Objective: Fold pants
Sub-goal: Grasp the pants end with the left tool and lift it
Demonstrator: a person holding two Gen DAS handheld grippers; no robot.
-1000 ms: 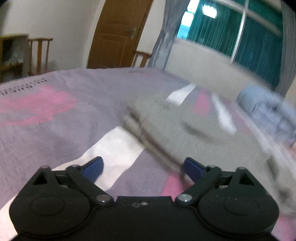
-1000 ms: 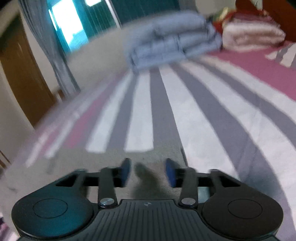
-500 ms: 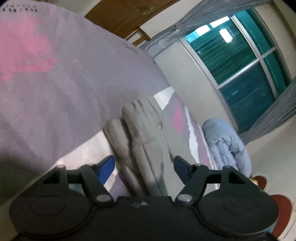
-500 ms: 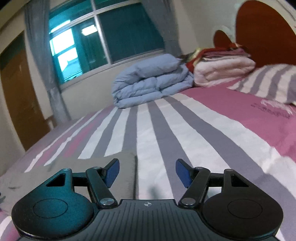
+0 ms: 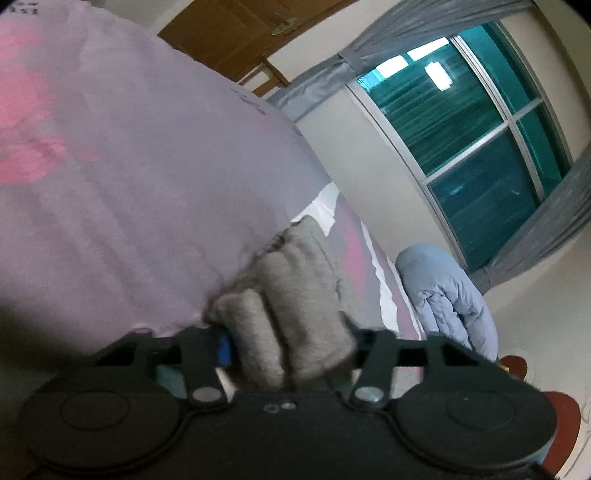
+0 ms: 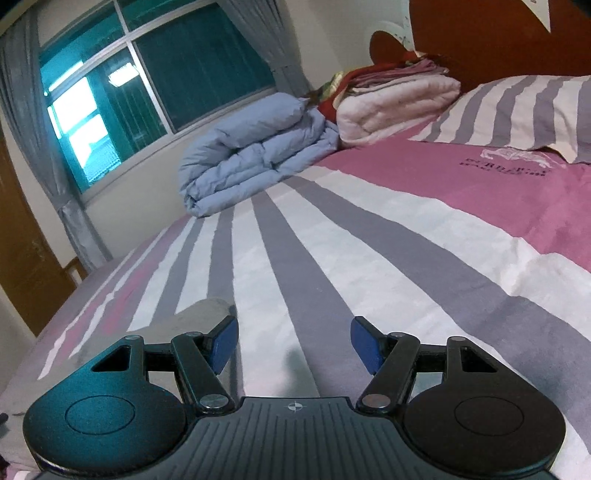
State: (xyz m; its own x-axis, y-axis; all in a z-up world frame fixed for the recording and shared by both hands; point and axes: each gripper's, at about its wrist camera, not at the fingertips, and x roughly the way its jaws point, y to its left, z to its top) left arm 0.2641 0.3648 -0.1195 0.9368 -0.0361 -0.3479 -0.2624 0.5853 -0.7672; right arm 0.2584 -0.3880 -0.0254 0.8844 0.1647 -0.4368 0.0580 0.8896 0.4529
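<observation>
The grey pants (image 5: 295,280) lie on the striped bedsheet (image 6: 332,236), their near edge bunched into thick folds. My left gripper (image 5: 288,347) is tilted over that edge. Its jaws are closing with the bunched grey cloth filling the gap between them. The left blue pad (image 5: 223,347) presses on the fabric, and cloth hides the other pad. In the right wrist view a corner of the pants (image 6: 192,317) lies just beyond the left finger. My right gripper (image 6: 293,343) stands open low over the sheet, with nothing between its fingers.
A folded blue duvet (image 6: 251,155) lies at the far side of the bed under the window (image 6: 166,74). Folded pale blankets (image 6: 395,99) and a striped pillow (image 6: 517,110) sit by the headboard. A brown door (image 5: 236,29) and a wooden chair stand beyond the bed.
My left gripper has rolled and dropped onto the pants' bunched edge, and its jaws have narrowed around the cloth. My right gripper has slid off the pants over the striped sheet, still wide.
</observation>
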